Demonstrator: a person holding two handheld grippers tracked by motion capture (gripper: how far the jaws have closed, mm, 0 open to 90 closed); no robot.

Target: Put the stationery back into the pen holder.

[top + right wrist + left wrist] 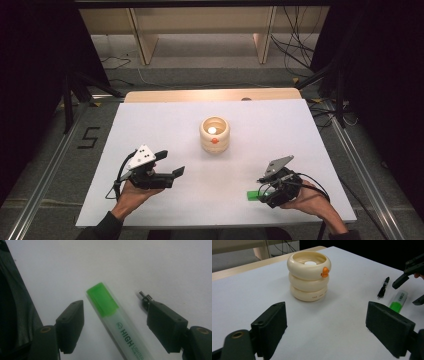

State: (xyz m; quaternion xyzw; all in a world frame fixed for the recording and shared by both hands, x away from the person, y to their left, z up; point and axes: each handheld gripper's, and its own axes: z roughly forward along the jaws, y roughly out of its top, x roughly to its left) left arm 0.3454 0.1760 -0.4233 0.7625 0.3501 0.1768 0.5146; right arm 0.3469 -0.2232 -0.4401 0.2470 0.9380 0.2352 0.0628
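A cream pot (214,134) made of stacked rings, with an orange beak on its front and a white disc inside, stands at the middle of the white table (165,125). In the left gripper view the pot (309,275) is ahead of my open left gripper (328,322). A green highlighter (110,312) lies flat between the jaws of my open right gripper (117,322), which straddle it without touching. A thin black pen (144,297) lies beside it, partly hidden behind one jaw. From above, the right gripper (261,190) hovers over the highlighter (252,195) at the front right, and the left gripper (171,163) is at the front left.
The left gripper view shows the pen (383,287) and highlighter (398,301) lying side by side to the right of the pot, under the other gripper (409,272). A wooden strip (210,95) borders the table's far edge. Dark floor and cables surround the table.
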